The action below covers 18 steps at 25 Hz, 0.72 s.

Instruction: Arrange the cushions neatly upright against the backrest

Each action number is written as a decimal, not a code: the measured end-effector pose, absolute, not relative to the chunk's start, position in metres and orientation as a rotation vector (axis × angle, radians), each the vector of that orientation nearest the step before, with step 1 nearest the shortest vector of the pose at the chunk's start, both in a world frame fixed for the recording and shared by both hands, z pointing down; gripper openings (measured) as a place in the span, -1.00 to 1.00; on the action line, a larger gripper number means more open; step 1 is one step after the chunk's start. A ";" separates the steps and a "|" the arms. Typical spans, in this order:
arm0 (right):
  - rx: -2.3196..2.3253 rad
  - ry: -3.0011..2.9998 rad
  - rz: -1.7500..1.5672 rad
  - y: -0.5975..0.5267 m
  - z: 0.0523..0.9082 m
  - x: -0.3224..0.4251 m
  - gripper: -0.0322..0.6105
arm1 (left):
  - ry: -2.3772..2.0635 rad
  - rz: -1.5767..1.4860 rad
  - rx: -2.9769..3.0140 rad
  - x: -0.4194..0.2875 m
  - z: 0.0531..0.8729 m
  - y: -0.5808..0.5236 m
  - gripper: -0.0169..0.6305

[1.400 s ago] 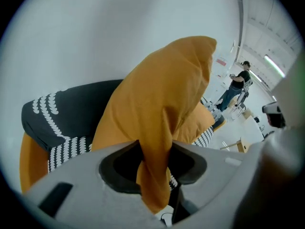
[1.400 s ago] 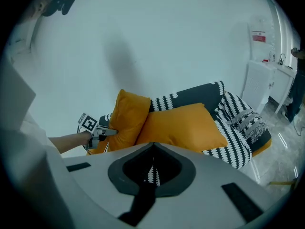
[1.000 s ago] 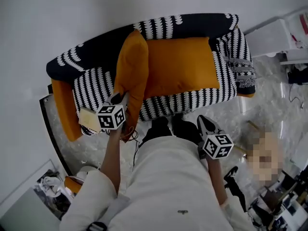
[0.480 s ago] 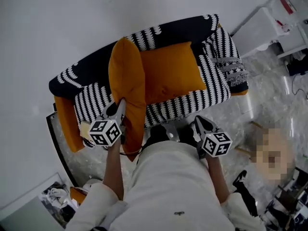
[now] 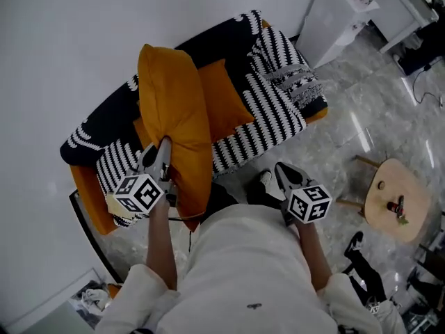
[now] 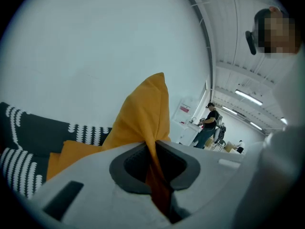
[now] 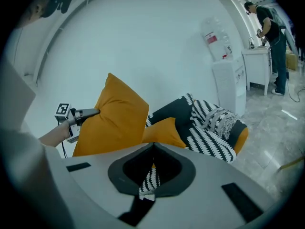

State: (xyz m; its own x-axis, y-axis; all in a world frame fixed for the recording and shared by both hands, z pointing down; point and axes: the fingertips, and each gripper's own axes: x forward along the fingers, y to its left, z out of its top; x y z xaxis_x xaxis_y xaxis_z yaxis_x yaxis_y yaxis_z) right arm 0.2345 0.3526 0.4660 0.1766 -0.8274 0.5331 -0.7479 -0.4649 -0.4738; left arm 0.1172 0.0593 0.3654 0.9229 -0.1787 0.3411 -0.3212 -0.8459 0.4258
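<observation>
1. Left gripper (image 5: 162,149): you are holding it low at your left. In the left gripper view its jaws (image 6: 155,152) are pinching a fold of orange fabric.
2. Right gripper (image 5: 282,170): you are holding it low at your right, well apart from the left one. In the right gripper view its jaws (image 7: 153,146) are pressing together with nothing between them; sofa stripes are showing through the gap behind.
3. Cushion (image 5: 174,113), orange: it is standing on edge in the air in front of the sofa, and the left gripper is gripping it at a lower corner. In the right gripper view it (image 7: 114,116) is tilting with one corner uppermost, and the left gripper (image 7: 88,112) is biting its left corner. Whether its lower edge is touching the seat cannot be told.
4. Sofa (image 5: 274,106), black with white stripes: it is standing against the wall, just ahead of your feet.
5. Second cushion (image 5: 222,103), orange: it is lying on the seat (image 5: 240,141), partly behind the first, with its far edge reaching the backrest (image 5: 212,39).
6. Throw (image 5: 304,82), grey-patterned: it is lying at the sofa's right end.
7. Table (image 5: 386,186), small and wooden: it is standing on the floor at your right.
8. Cabinet (image 5: 334,16), white: it is standing beyond the sofa's right end.
9. Person (image 7: 269,27): they are standing far off, behind the cabinet.
</observation>
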 end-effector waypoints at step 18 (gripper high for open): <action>-2.385 1.252 -1.177 0.500 0.479 0.313 -0.88 | -0.127 0.408 2.447 0.368 0.411 0.192 -0.84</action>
State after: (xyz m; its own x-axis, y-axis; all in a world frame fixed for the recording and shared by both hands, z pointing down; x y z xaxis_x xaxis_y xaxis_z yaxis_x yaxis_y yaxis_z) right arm 0.3127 0.4997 0.4788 0.3237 -0.7645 0.5574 -0.6037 -0.6205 -0.5005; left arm 0.3682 0.1923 0.4106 0.9469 0.0101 0.3213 -0.1906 -0.7871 0.5867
